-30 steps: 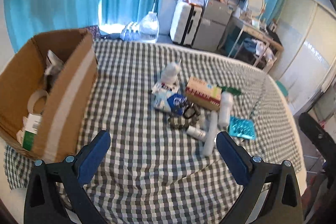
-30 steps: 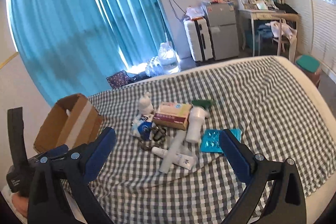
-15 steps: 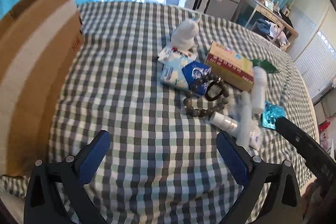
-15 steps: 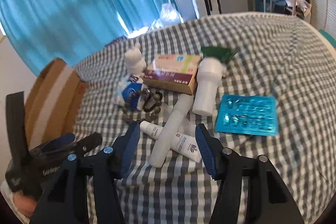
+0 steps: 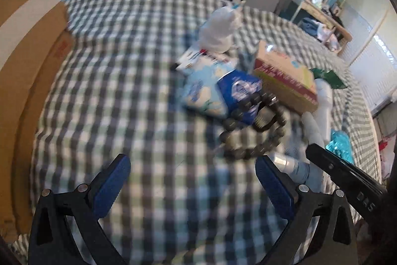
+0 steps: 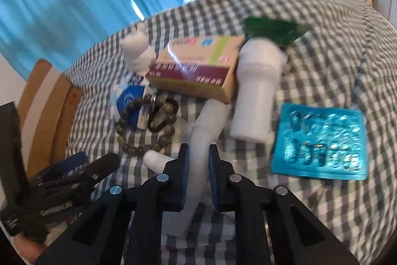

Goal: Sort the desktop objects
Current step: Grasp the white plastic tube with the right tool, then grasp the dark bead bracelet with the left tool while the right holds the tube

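Observation:
A pile of small objects lies on the checked cloth. My right gripper (image 6: 198, 153) is shut on a long white tube (image 6: 206, 131), its pads on both sides of it. Beside the tube lie a bead bracelet (image 6: 146, 126), a small white tube (image 6: 155, 159), a white bottle (image 6: 255, 96), a medicine box (image 6: 196, 68) and a blue blister pack (image 6: 320, 140). My left gripper (image 5: 193, 180) is open and empty, low over the cloth just left of the bracelet (image 5: 253, 131) and a blue packet (image 5: 223, 91).
A cardboard box (image 5: 22, 66) stands at the left edge of the cloth; it also shows in the right wrist view (image 6: 47, 101). A white soft toy (image 5: 220, 26) stands behind the pile. Furniture and blue curtains lie beyond the far edge.
Both grippers have moved forward and down toward the pile. My right gripper has closed from wide open onto the long white tube. My left gripper has stayed open.

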A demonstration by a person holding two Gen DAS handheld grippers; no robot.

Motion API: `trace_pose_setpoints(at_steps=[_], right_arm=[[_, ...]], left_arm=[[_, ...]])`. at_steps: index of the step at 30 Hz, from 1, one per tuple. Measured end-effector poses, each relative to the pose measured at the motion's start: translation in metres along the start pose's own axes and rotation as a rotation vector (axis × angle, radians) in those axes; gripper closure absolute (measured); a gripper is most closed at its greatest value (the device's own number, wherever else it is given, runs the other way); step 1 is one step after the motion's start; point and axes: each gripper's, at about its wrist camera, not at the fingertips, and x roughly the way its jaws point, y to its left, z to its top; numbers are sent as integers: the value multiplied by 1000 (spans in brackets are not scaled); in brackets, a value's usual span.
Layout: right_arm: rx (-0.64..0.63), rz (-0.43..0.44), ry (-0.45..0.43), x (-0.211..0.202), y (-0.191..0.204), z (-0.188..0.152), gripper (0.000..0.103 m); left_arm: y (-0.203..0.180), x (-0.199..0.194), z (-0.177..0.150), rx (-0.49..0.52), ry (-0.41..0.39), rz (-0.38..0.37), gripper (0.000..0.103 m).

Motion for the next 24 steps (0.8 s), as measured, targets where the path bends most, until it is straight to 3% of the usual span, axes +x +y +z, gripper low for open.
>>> trace_pose_setpoints(at_steps=[2,4,5,6,8,11,24], right_arm=[[-2,-6,-23,-10,-4,3,88],[18,1,-43,-19,-11,4,88],[27,5,-47,-22,-14,3,88],[33,1,-47,-24,-17,2,88],[37,1,-46,-26,-17,3,88],[33,1,-49,-28,-15,4,88],[20,35,-108,-72,-6,3,88]], left_arm=[[-9,4,5,27,-22,-25,0],[-14,9,9,50,-29,-45,14],[-16,15,11,61,-7,-50,38],[-18,22,12,76,19,-35,69],[-22,23,12,111,20,-26,92],[-24,10,10,115,1,-99,92],[-27,-87,6,159,-115,-172,92]])
